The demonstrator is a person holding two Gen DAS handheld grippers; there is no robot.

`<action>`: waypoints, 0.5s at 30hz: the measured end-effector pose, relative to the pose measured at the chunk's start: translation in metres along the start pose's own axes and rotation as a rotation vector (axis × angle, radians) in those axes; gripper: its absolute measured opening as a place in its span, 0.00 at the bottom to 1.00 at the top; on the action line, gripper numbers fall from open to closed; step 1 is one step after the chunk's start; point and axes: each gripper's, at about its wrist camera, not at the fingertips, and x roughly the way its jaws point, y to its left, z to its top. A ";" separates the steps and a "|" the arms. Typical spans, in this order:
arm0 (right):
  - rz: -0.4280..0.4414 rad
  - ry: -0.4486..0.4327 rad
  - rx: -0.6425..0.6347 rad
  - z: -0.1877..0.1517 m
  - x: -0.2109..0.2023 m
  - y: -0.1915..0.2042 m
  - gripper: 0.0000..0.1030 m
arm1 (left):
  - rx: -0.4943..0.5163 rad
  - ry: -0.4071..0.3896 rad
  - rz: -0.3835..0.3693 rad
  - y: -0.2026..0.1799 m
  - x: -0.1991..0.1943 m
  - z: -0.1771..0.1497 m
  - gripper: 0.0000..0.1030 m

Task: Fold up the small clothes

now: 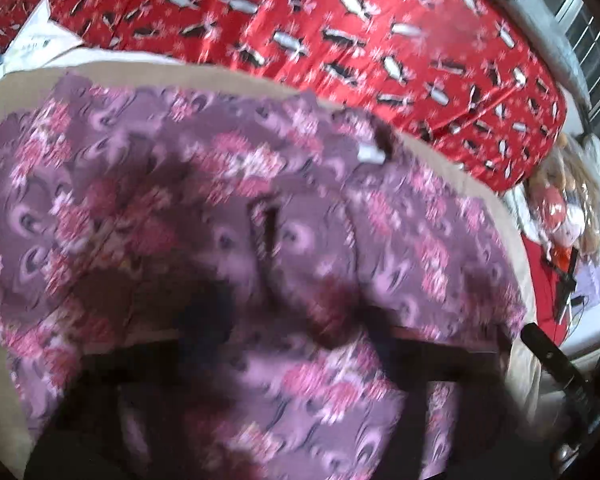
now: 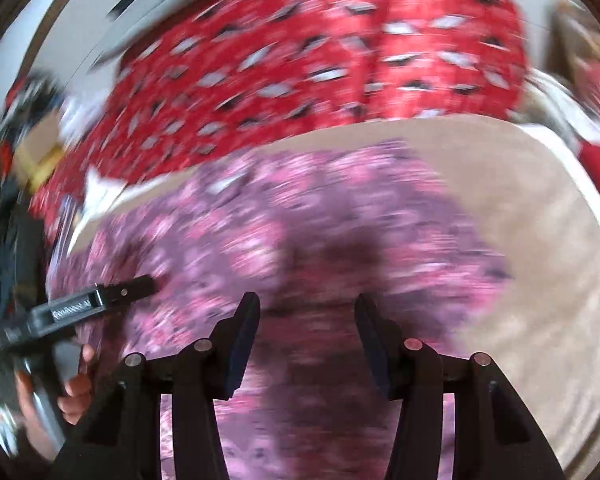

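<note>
The right gripper (image 2: 306,344) is standing with its jaws apart, gripping nothing, over the purple floral garment (image 2: 284,240), which is lying directly beneath and ahead of them on a beige board (image 2: 520,208). Off to their left, the left gripper (image 2: 146,286) is reaching onto the cloth's edge; its jaws appear closed, with fabric draped right over them, though blur hides whether cloth is pinched. The person seems to be mid-fold; next the right jaws probably need to close on an edge, with the red patterned blanket (image 2: 340,60) spreading beyond
</note>
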 end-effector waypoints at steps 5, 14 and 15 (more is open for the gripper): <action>-0.052 -0.052 0.163 0.013 -0.012 -0.065 0.53 | -0.073 -0.139 0.048 0.016 -0.026 0.016 0.03; 0.124 0.004 0.378 0.022 0.042 -0.103 0.45 | -0.058 -0.074 0.139 0.023 -0.015 0.021 0.03; 0.183 0.027 0.365 0.023 0.046 -0.098 0.14 | -0.059 -0.072 0.140 0.024 -0.016 0.020 0.03</action>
